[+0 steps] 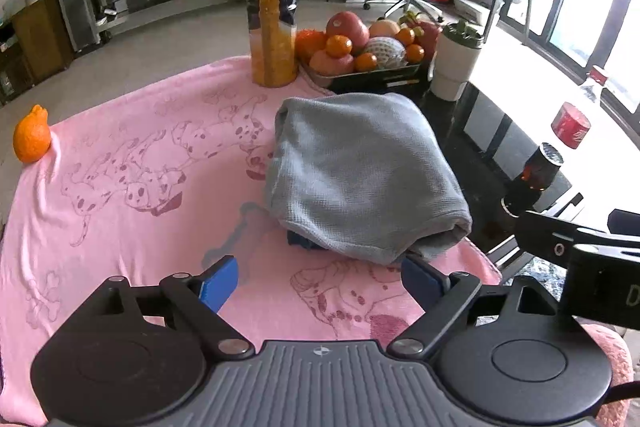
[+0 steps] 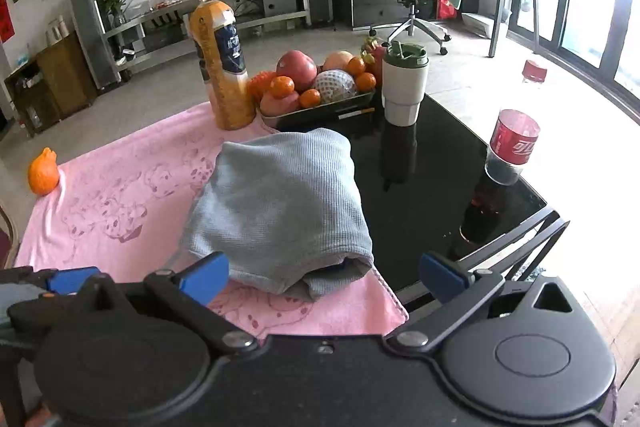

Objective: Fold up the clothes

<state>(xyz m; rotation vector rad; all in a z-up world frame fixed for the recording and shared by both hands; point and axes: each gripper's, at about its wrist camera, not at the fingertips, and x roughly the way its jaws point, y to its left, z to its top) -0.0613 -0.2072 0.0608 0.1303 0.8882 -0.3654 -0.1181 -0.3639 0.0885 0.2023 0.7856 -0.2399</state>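
A folded grey waffle-knit garment lies in a thick bundle on the pink dog-print towel that covers the left part of the glossy black counter. The bundle sits at the towel's right edge, its open fold facing the near edge of the counter, with a bit of dark blue cloth showing under it.

The left claw hangs just short of the bundle's near side, its blue-padded fingers spread wide and holding nothing. The right claw is likewise spread apart and empty, one finger over the towel by the bundle, the other over bare black counter.

At the far edge stand a tall orange juice bottle, a dark tray of mixed fruit and a white tumbler with a green lid. A red-labelled cola bottle stands near the right edge. A lone knobbly orange rests on the towel's far left corner.
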